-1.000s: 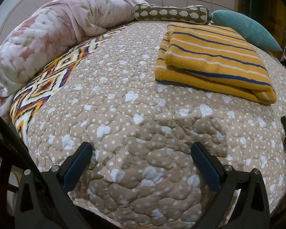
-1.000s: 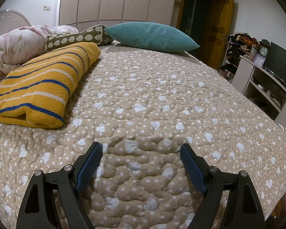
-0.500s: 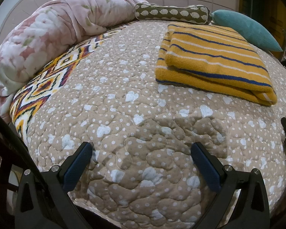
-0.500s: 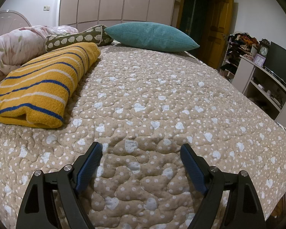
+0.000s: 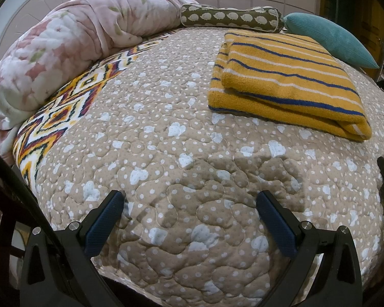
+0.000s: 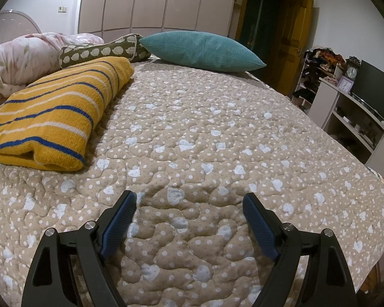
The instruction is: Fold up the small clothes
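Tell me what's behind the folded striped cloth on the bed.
Behind the striped cloth lie a sheep-print bolster and a teal pillow, with a pink duvet beside them. The cloth hides part of the bolster's lower edge and the quilt under it.

change: none visible | striped towel [image 5: 286,81]: seemingly unshifted; view distorted
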`<act>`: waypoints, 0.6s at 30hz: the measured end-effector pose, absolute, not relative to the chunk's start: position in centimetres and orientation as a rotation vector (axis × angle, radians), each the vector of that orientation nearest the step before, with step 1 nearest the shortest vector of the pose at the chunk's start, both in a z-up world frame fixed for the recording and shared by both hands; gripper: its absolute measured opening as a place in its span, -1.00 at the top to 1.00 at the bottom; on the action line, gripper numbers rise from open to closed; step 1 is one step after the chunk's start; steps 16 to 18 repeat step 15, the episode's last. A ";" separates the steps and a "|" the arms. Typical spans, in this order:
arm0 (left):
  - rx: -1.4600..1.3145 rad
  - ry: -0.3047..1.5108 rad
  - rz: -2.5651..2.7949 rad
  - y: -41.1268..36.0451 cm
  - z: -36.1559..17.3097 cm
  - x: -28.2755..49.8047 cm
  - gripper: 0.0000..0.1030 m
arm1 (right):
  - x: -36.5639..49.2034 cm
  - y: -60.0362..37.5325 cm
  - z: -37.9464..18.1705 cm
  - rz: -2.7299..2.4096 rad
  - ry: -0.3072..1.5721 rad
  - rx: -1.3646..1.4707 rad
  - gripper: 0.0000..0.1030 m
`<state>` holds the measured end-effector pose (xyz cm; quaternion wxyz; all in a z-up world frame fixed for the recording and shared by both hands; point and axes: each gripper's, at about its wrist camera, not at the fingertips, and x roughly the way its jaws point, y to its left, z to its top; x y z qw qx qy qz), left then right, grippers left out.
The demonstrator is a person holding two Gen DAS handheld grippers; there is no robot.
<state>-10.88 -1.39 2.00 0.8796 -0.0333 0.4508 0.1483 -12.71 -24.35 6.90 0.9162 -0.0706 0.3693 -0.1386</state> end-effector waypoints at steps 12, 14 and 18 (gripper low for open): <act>-0.065 0.940 0.308 -1.5 2.0 -10.9 -1.00 | -12.7 -24.2 6.9 -0.294 0.757 -0.153 -0.73; -0.065 0.940 0.305 -1.5 2.0 -10.9 -1.00 | -12.7 -24.2 6.9 -0.294 0.759 -0.151 -0.74; -0.066 0.941 0.305 -1.5 2.0 -10.8 -1.00 | -12.7 -24.2 6.9 -0.295 0.760 -0.151 -0.74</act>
